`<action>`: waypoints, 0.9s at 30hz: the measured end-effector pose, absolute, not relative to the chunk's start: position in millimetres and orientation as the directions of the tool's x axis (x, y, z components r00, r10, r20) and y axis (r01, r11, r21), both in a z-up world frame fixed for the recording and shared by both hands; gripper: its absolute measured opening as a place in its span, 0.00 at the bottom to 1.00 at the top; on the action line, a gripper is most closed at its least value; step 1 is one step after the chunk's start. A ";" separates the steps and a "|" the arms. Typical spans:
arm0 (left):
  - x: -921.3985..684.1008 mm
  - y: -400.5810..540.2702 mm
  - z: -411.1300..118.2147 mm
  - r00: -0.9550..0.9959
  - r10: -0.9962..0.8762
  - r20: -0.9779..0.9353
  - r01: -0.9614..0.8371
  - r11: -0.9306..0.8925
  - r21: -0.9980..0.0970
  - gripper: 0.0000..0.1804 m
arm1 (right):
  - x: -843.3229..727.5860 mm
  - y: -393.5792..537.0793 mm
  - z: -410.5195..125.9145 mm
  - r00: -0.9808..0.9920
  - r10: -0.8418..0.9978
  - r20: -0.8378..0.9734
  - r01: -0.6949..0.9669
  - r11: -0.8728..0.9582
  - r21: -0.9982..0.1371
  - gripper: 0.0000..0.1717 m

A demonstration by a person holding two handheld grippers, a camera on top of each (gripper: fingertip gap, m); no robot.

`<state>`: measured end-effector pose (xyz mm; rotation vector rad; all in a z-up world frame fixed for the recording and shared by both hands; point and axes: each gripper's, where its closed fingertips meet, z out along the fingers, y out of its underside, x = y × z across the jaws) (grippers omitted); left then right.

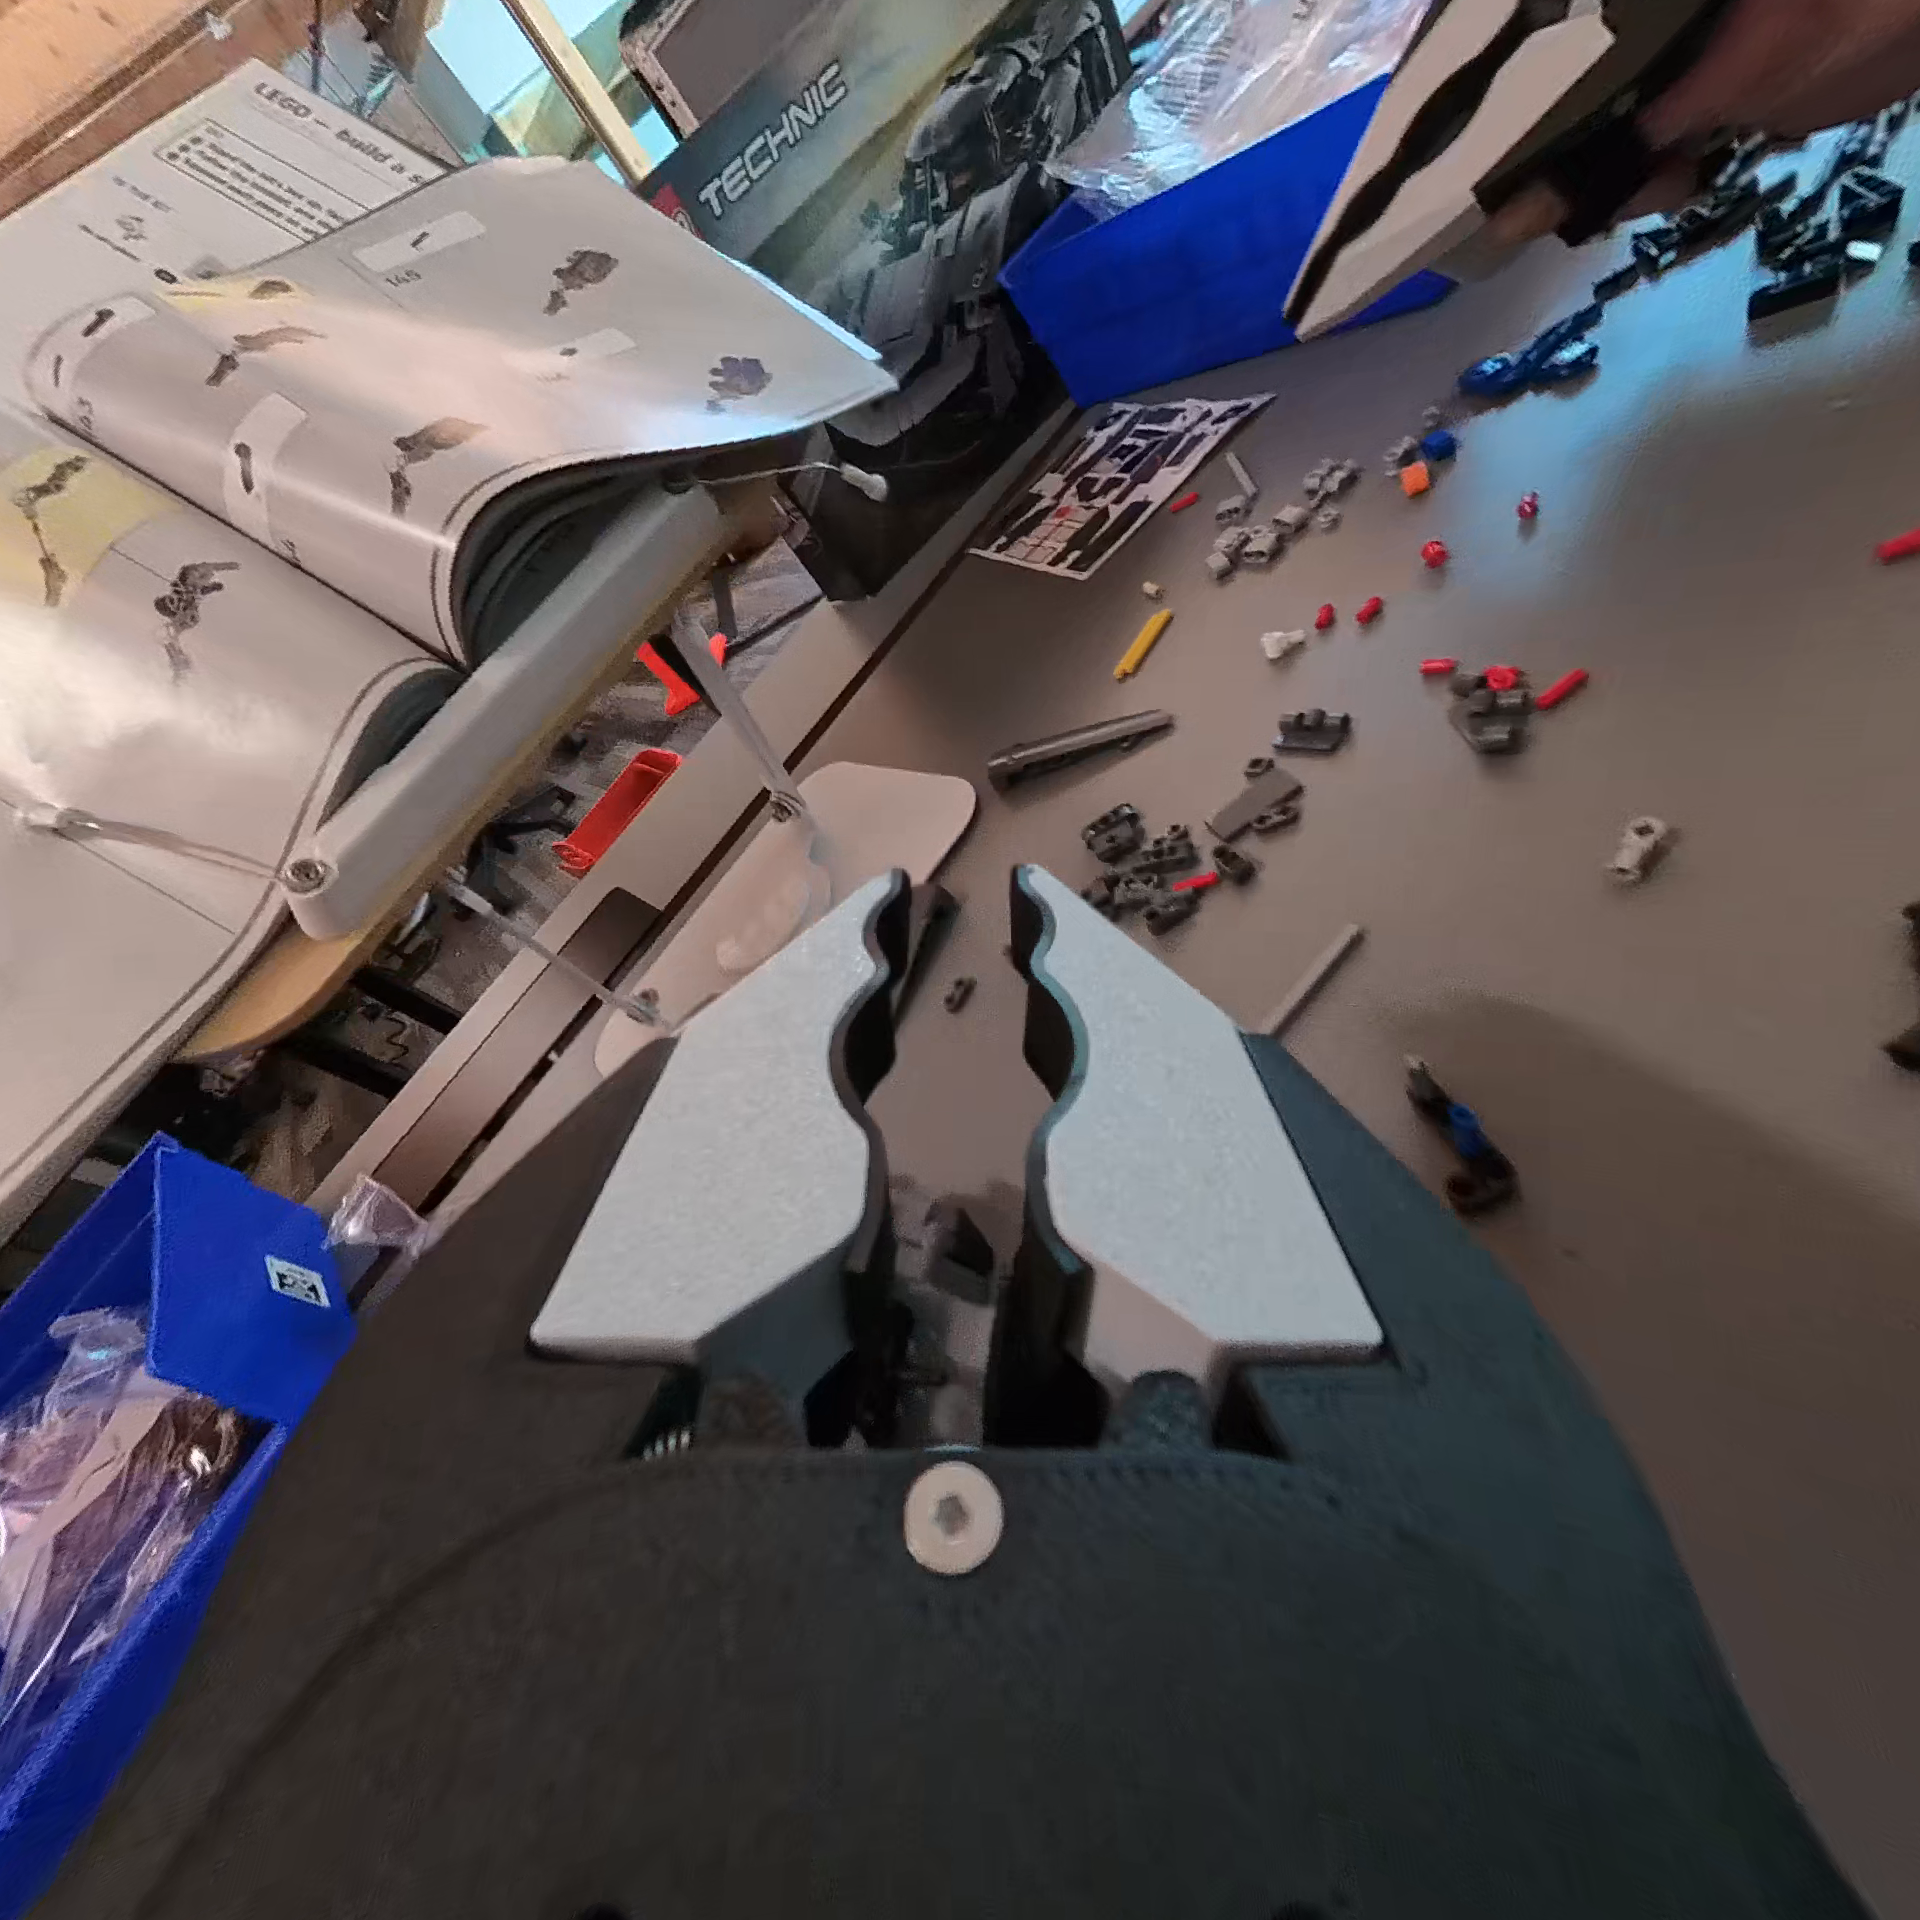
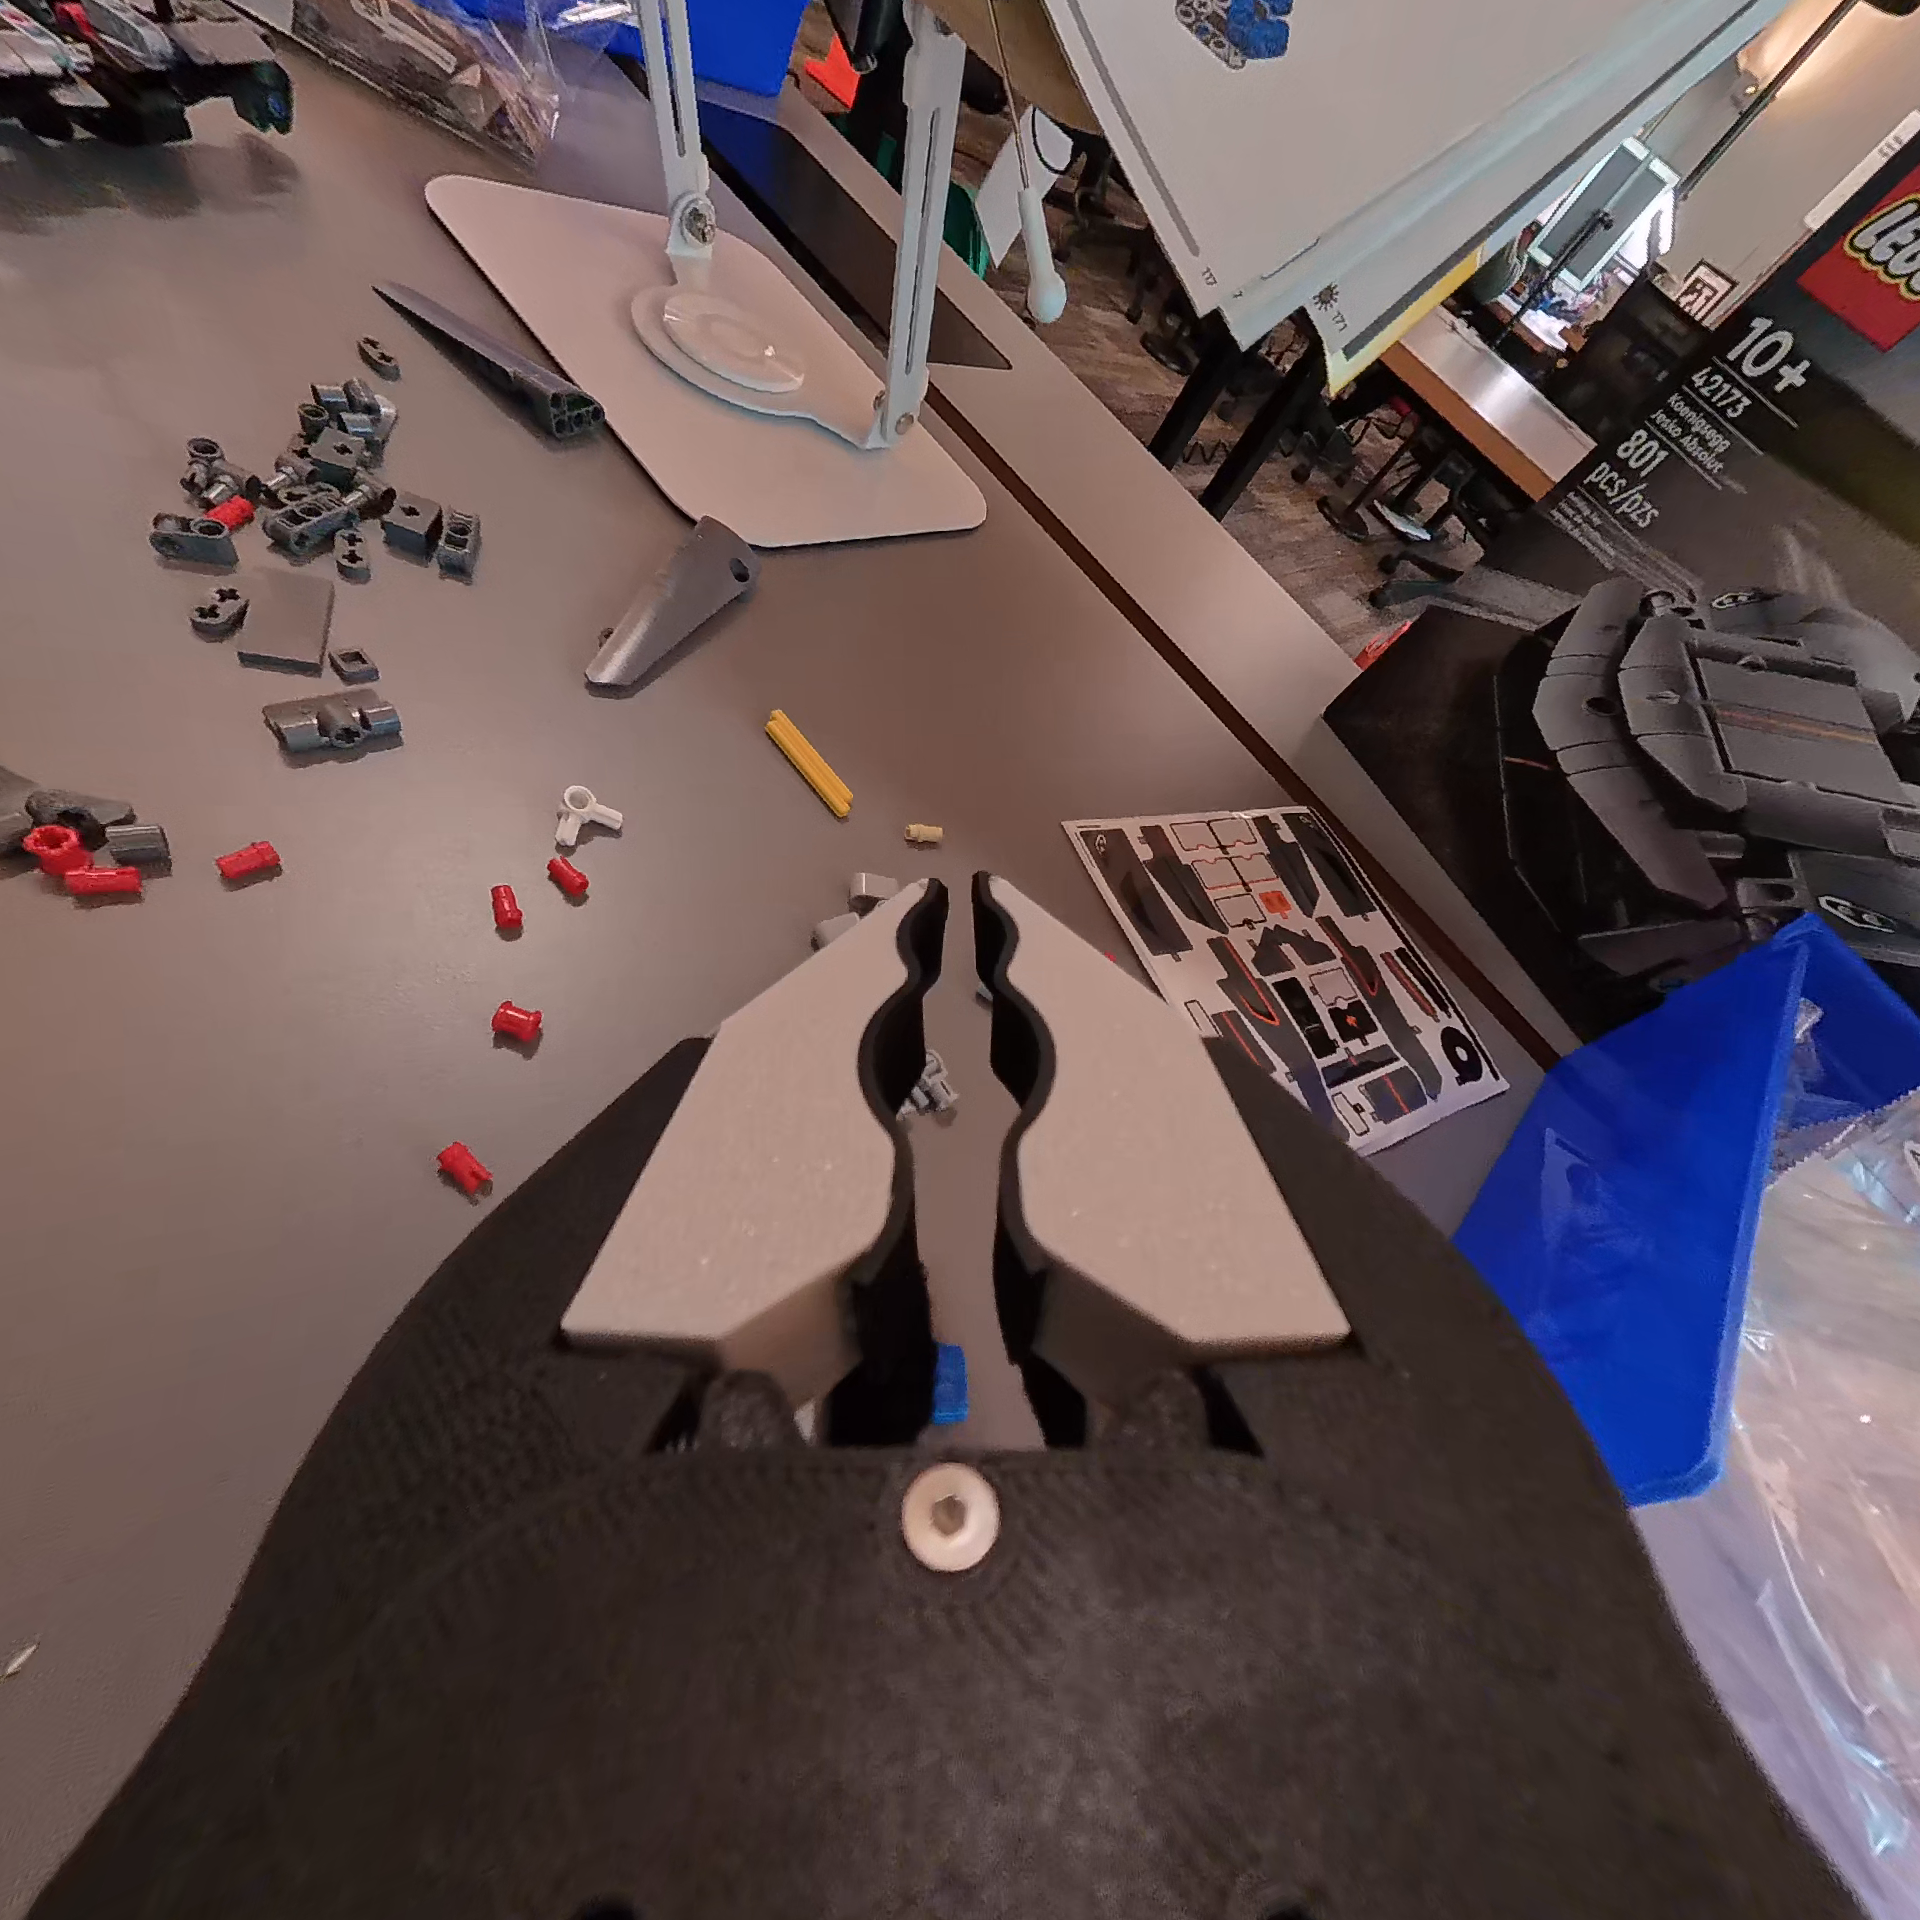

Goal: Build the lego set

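Observation:
My left gripper (image 1: 961, 881) is open and empty, low over the grey table (image 1: 1558, 1039). A tiny dark connector (image 1: 961, 992) lies on the table between its fingers, untouched. A dark piece (image 1: 932, 935) lies beside the left fingertip. A pile of dark grey parts (image 1: 1153, 862) is just to its right. My right gripper (image 2: 958, 886) is shut with nothing seen between the tips, above small light grey parts (image 2: 871, 889) and next to a sticker sheet (image 2: 1278, 977). The right gripper also shows in the left wrist view (image 1: 1311, 307), raised and shut.
An open instruction book (image 1: 364, 416) sits on a stand with a white base (image 2: 727, 364). Blue bins (image 1: 1195, 291) (image 2: 1662, 1195) hold plastic bags. A set box (image 2: 1714, 675) stands at the table edge. A yellow axle (image 2: 808, 764), red pins (image 2: 506, 906) and dark parts (image 2: 322, 499) are scattered about. There is about 30 cm between the tips of the two grippers. The dark piece (image 1: 932, 935) lies some 20 cm from my left tips, 30 cm from my right tips. It turns up in the right wrist view (image 2: 506, 388) as well.

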<state>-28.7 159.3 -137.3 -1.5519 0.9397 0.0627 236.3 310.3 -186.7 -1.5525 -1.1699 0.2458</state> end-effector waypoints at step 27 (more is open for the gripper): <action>-78.0 120.9 -223.6 0.631 -0.418 -0.654 -0.738 -0.062 -0.672 0.09 | 230.5 300.6 -174.1 0.445 0.738 0.507 0.563 0.209 -0.799 0.06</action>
